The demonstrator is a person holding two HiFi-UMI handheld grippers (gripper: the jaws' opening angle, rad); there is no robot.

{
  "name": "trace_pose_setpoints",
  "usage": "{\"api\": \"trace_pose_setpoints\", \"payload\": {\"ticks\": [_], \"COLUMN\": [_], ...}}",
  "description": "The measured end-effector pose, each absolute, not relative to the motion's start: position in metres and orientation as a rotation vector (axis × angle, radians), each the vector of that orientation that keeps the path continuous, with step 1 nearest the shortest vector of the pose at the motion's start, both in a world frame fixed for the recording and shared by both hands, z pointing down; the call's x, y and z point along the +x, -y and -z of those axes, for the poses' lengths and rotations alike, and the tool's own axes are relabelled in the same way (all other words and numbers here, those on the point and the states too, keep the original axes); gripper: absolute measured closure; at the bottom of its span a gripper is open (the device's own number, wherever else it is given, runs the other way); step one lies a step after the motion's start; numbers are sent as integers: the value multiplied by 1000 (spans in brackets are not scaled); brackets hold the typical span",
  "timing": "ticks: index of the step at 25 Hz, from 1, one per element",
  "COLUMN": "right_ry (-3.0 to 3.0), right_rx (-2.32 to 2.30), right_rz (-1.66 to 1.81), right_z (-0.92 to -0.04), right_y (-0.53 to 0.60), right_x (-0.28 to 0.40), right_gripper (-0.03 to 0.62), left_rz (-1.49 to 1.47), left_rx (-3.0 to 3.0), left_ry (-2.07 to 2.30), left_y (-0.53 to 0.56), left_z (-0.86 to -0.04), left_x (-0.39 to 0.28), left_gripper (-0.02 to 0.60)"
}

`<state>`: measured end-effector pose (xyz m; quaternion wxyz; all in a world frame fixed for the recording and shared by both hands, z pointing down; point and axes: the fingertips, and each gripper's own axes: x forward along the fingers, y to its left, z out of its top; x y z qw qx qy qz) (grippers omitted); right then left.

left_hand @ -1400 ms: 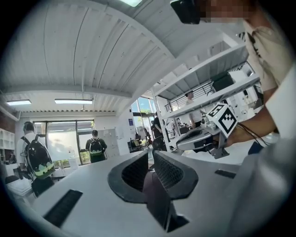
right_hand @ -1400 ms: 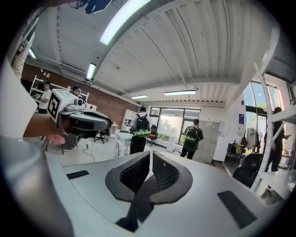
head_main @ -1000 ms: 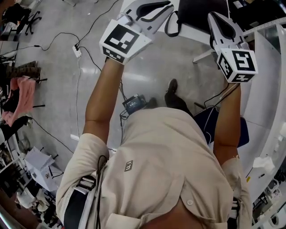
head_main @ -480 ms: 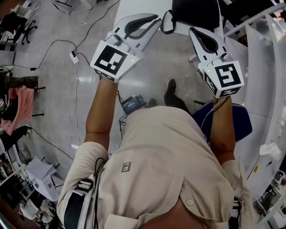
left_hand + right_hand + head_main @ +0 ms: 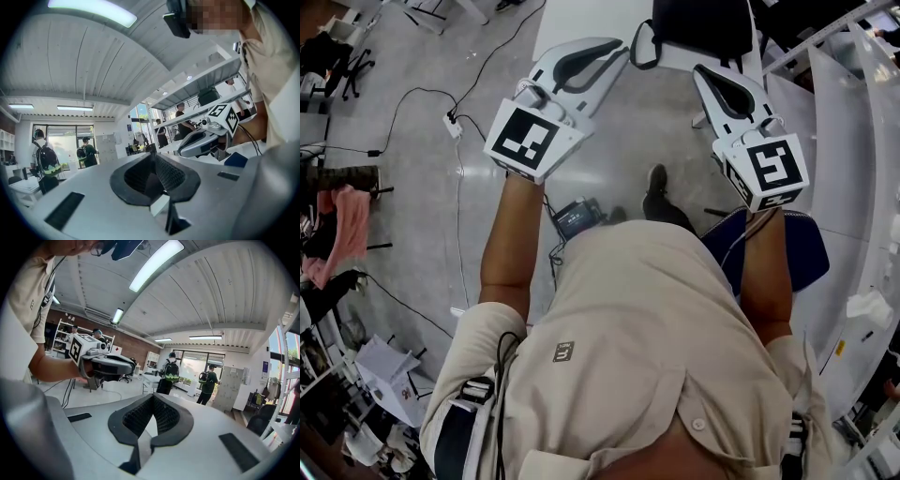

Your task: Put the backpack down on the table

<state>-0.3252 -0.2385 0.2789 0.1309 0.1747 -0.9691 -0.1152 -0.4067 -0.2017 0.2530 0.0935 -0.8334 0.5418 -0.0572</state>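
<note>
Backpack: black and dark, it's lying at the top edge of the head view (image 5: pixel 705 26), ahead of you and between the lines of your two tools, with most of its body cut off by the frame.
Table: the white top (image 5: pixel 586 17) carries it. As far as the head view shows, the pack sits on that surface and isn't hanging from anything.
Left gripper: (image 5: pixel 617 47) jaws pressed together, nothing between them. Its own view shows only the ribbed pads meeting (image 5: pixel 152 158).
Right gripper: (image 5: pixel 703 73) also clamped tight and empty, pads together in its view (image 5: pixel 151 403). It's near the pack's front edge but apart from it.
Strap loop: a black loop (image 5: pixel 639 49) hangs off the pack's near left corner over the table edge, just beside your left tool's tip.
Task reading: neither tool is carrying it, so the put-down looks finished, or a fresh pickup is next.
How it'll handle: expect soft fabric that sags and folds with no stiff edge to hold. You can't judge its weight from here, so assume it will swing.
Where to take hold: go for that strap loop, since webbing is thin enough for the pads and won't slip like smooth cloth. Use the second tool on the body's far side to stop it drooping.
</note>
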Motion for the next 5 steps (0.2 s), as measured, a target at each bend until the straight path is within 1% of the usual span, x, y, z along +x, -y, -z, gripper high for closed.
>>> {"api": "trace_pose_setpoints", "payload": {"ticks": [5], "right_ry": [2814], "right_rx": [511], "right_rz": [339], "right_z": [-276], "right_y": [239], "right_x": [-321], "right_gripper": [569], "left_rz": [179], "left_rx": [-2476], "left_ry": [-1609], "left_y": [200], "left_z": [-254], "left_x": [-402], "left_gripper": [541]}}
